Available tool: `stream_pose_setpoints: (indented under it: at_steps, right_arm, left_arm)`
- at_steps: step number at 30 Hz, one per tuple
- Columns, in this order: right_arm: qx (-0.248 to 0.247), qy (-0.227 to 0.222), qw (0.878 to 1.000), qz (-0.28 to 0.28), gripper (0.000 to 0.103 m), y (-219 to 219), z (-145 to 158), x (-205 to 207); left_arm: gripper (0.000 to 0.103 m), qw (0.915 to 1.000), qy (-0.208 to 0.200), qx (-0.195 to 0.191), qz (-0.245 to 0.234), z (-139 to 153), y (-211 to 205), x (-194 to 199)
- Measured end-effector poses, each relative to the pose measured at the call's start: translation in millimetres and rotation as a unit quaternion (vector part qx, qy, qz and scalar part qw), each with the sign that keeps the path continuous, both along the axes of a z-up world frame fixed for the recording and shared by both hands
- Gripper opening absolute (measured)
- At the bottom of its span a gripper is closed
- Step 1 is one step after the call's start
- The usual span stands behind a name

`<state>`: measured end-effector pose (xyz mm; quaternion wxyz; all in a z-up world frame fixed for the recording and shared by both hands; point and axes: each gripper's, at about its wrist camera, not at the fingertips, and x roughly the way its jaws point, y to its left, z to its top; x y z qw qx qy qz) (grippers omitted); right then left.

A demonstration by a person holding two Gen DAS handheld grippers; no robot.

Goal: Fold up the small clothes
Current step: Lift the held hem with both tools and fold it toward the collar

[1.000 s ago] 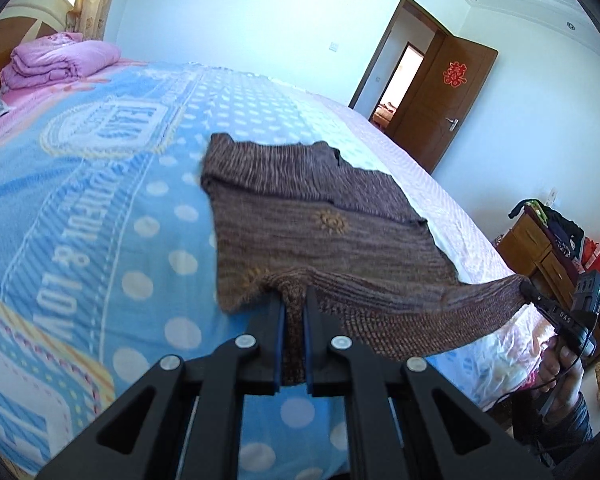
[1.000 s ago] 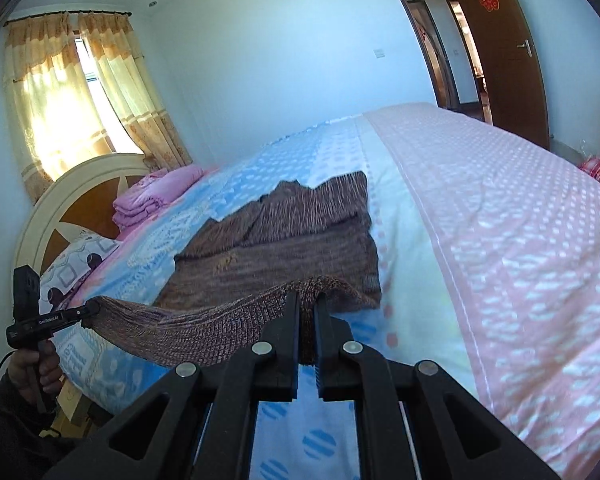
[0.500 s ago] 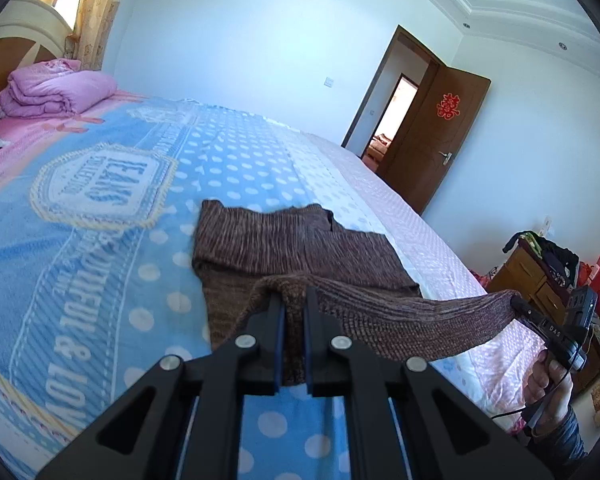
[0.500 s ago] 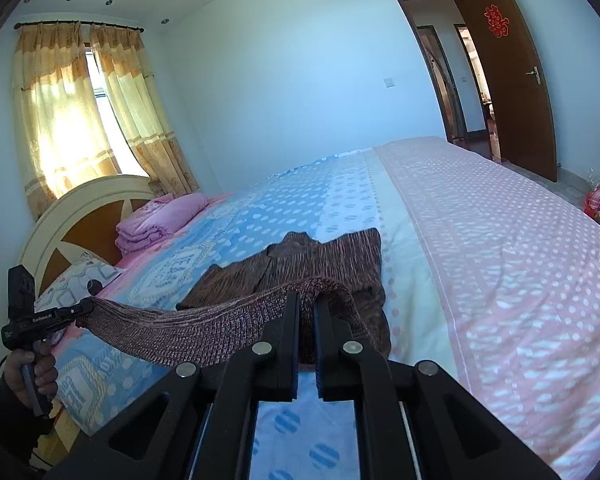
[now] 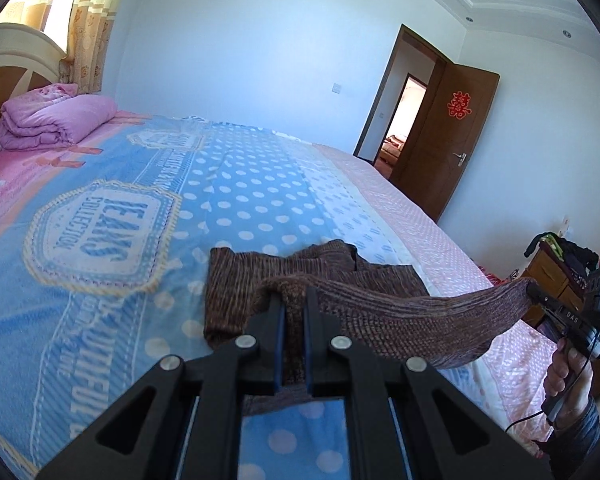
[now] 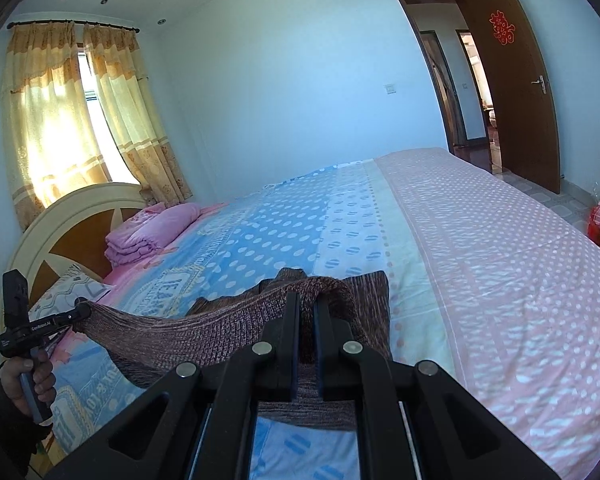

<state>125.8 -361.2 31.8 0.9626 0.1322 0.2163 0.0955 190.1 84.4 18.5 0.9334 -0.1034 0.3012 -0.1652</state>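
A small brown knitted garment (image 5: 244, 280) lies on the bed, its near hem lifted and stretched between my two grippers. My left gripper (image 5: 293, 300) is shut on one corner of the hem, and it shows at the left of the right wrist view (image 6: 82, 312). My right gripper (image 6: 306, 304) is shut on the other corner of the garment (image 6: 220, 328), and it shows at the right of the left wrist view (image 5: 534, 294). The lifted hem hangs over the part that still lies flat, hiding most of it.
The bed (image 5: 260, 200) has a blue dotted cover with a pink strip (image 6: 500, 248) on one side. A folded pink quilt (image 5: 52, 120) lies by the headboard (image 6: 72, 232). A wooden cabinet (image 5: 556, 280) stands past the bed's edge. An open door (image 5: 452, 136) is behind.
Both grippers have lifted the near hem and carried it forward over the garment toward its far edge. More of the flat part is now covered.
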Motion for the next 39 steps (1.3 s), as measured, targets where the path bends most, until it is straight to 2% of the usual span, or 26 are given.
stream_pose_setpoints:
  at_steps: [5,9,20,23,24,26,27,28,30,31,33,34,36,39]
  right_arm:
    - [-0.003,0.015,1.0,-0.01,0.005,-1,-6,33]
    - [-0.002,0.044,0.999,-0.017,0.005,-2,-21,63]
    - [-0.031,0.146,0.988,-0.04,0.005,-6,-89,154]
    - [-0.036,0.17,0.984,-0.046,0.005,-9,-105,181]
    - [-0.037,0.175,0.982,-0.052,0.008,-10,-107,187]
    - [-0.058,0.176,0.979,-0.084,0.031,-10,-108,190]
    - [-0.059,0.173,0.98,-0.086,0.055,-10,-108,187]
    - [-0.055,0.168,0.981,-0.08,0.067,-10,-107,183]
    - [-0.066,0.167,0.982,-0.059,0.068,-2,-108,171]
    - [-0.086,0.173,0.98,-0.051,0.068,5,-110,167]
    - [-0.144,0.187,0.971,-0.027,0.068,22,-118,159]
    - [-0.164,0.191,0.968,-0.019,0.068,27,-122,158]
    - [-0.232,0.197,0.953,-0.004,0.068,44,-133,158]
    - [-0.293,0.202,0.934,0.01,0.068,60,-144,161]
  left_arm:
    - [0.008,0.9997,0.017,0.012,0.01,-11,-4,36]
    - [0.008,0.9992,0.034,0.017,0.014,-25,-9,68]
    - [0.008,0.9909,0.107,0.071,0.041,-95,-28,149]
    - [0.013,0.9874,0.127,0.077,0.052,-113,-29,167]
    - [0.015,0.9867,0.131,0.078,0.059,-116,-28,169]
    - [0.017,0.9867,0.129,0.072,0.068,-115,-25,167]
    - [0.029,0.9865,0.121,0.079,0.076,-112,-22,161]
    - [0.046,0.9866,0.115,0.086,0.077,-111,-21,158]
    - [0.066,0.9877,0.095,0.103,0.069,-108,-17,146]
    - [0.07,0.9872,0.083,0.122,0.06,-107,-18,138]
    - [0.071,0.9833,0.071,0.163,0.036,-110,-23,128]
    - [0.072,0.9787,0.071,0.191,0.024,-114,-27,125]
    - [0.072,0.9676,0.07,0.242,0.014,-123,-34,120]
    - [0.074,0.9545,0.076,0.289,0.003,-134,-44,126]
